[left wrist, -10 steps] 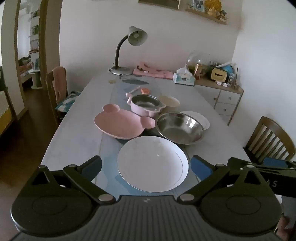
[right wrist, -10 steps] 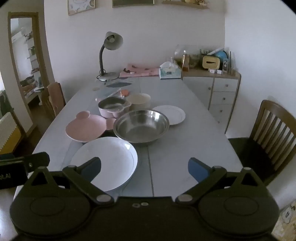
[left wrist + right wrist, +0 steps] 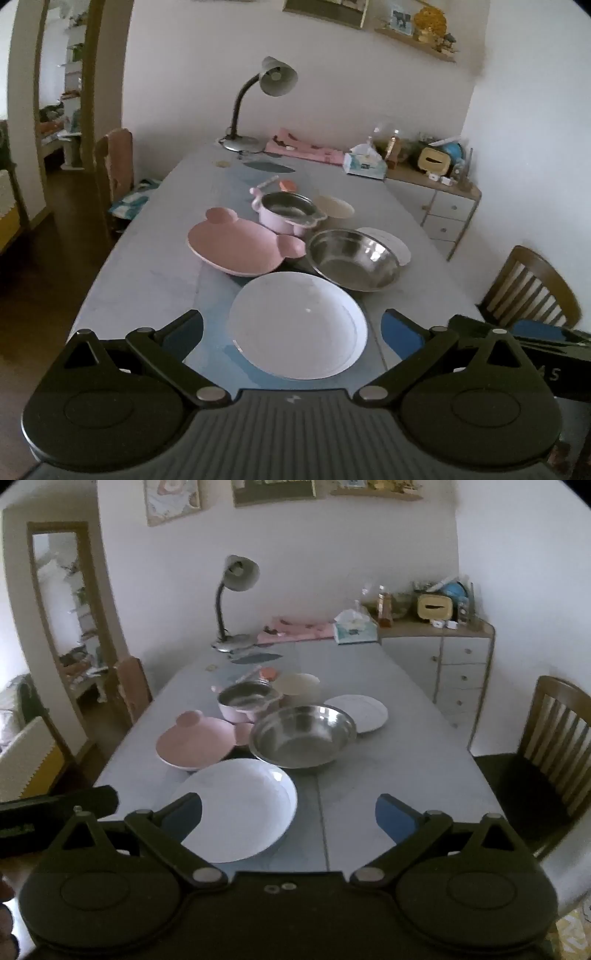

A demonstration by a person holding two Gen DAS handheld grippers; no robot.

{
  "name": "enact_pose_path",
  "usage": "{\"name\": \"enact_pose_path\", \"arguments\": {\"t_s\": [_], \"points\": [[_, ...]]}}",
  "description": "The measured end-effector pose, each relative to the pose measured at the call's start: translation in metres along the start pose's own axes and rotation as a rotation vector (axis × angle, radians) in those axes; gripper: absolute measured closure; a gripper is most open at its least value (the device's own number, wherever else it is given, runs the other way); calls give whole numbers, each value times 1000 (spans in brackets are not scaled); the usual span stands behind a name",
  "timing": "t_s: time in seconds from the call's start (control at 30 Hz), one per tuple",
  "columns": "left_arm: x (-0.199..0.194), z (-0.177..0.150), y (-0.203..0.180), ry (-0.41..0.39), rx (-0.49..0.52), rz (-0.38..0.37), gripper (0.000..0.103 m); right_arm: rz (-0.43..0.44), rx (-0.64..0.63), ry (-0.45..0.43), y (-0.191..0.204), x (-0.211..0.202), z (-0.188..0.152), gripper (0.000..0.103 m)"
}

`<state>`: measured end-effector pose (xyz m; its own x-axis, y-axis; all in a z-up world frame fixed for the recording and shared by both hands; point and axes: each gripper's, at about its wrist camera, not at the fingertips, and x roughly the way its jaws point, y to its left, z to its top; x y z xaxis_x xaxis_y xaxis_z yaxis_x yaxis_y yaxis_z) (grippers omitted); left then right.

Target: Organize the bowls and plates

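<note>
Both grippers unchanged, wide open; white plate (image 3: 297, 325) unmoved.

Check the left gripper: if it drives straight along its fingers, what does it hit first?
Likely the large white plate, centred between the open left gripper fingers and nearest on the table. Depth is unclear; a shallower line could pass over it to the steel bowl.

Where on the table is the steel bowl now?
The steel bowl stands mid-table in both views, right of the pink plate, behind the big white plate.
</note>
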<state>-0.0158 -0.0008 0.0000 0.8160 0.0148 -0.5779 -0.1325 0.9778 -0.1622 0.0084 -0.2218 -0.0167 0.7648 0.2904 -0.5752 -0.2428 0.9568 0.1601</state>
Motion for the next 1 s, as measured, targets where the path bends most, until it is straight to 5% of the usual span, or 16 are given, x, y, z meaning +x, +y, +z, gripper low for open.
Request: {"name": "enact_pose_path", "arguments": {"t_s": [1.0], "points": [[-24, -1, -7, -62, 64, 18, 0, -46, -46, -81, 12, -19, -3, 3]]}}
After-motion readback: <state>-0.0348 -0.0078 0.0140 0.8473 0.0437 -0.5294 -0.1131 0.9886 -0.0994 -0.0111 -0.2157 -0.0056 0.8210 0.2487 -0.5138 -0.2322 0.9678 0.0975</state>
